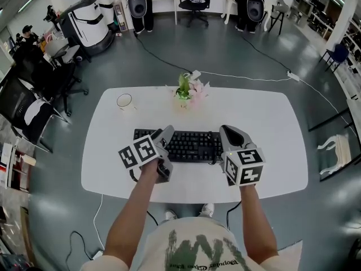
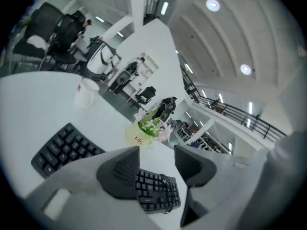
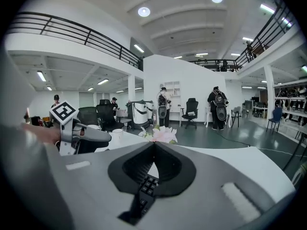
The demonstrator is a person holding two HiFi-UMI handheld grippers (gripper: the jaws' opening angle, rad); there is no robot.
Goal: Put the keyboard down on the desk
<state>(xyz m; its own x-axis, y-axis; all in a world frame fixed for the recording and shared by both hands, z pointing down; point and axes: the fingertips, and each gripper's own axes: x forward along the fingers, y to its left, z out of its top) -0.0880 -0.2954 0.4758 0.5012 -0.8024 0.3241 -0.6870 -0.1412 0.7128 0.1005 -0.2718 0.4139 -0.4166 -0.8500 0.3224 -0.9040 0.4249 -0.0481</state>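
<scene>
Keyboard (image 1: pixel 189 144) is long, black and flat, and it sits across the middle of the white counter (image 1: pixel 265 129), in front of the flowers (image 1: pixel 189 89) and not far from the cup (image 1: pixel 124 101). I cannot tell if it lies all the way flat or if one end is up a tiny bit. My right tool (image 3: pixel 154 150) is closed, and I think it is pinching the right end of the keyboard, because the keys show between its two sides. My left tool (image 2: pixel 157 164) is open, just over the left end, holding nothing. I think the keyboard is hard and stiff, not very heavy, and a bit smooth, so it could slip or tip if only one end is held. The best place to hold is the short ends, on the frame and not on the keys. A cord curls at one end and could snag.
</scene>
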